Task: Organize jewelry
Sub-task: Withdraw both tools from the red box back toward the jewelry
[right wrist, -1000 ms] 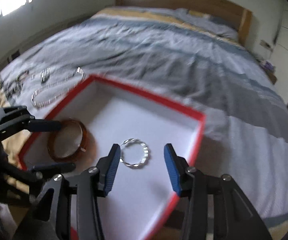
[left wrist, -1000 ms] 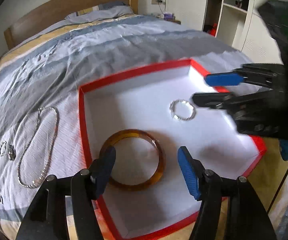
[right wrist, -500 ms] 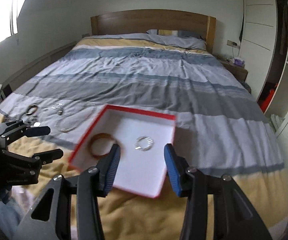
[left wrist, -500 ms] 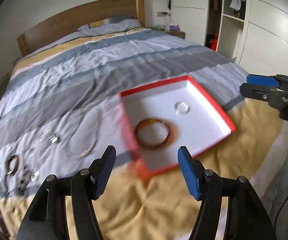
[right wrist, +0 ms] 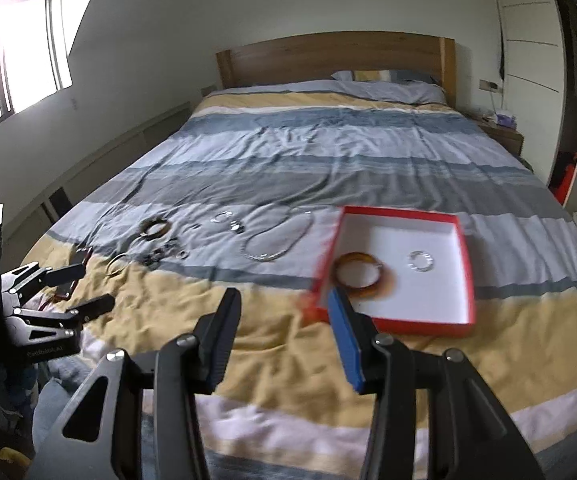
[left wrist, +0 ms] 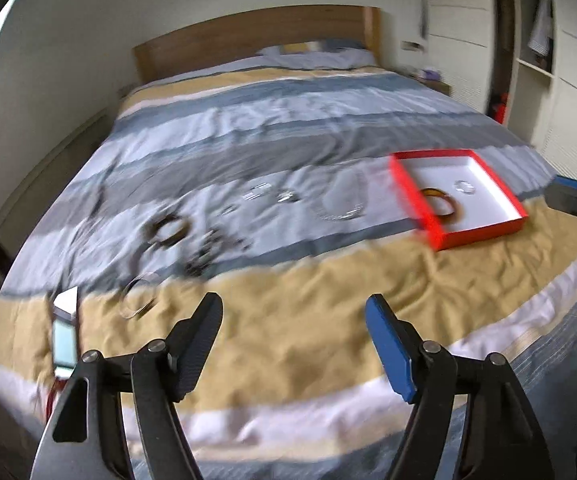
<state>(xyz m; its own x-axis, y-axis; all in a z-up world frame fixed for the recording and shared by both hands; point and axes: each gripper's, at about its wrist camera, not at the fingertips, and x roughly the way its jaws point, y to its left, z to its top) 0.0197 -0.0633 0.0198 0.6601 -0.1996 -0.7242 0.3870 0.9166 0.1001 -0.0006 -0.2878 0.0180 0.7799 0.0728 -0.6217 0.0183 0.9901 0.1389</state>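
- We find the left gripper (left wrist: 293, 326) with its fingers having just been opening, wide apart and holding nothing; the right gripper (right wrist: 284, 330) stands half open, also holding nothing.
- Loose jewelry (right wrist: 276, 240) lies on the bed (right wrist: 328, 152), left of the red box (right wrist: 464, 240).
- We judge the left gripper nearer the bangles (left wrist: 168, 228), ahead and leftward.

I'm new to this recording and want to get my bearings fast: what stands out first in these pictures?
The red box with its white inside catches the eye, lying on the striped bed at the right, with an amber bangle and a silver ring in it. Left of it, loose jewelry is scattered on the cover, including a silver chain necklace. Both grippers, left and right, are open and empty.
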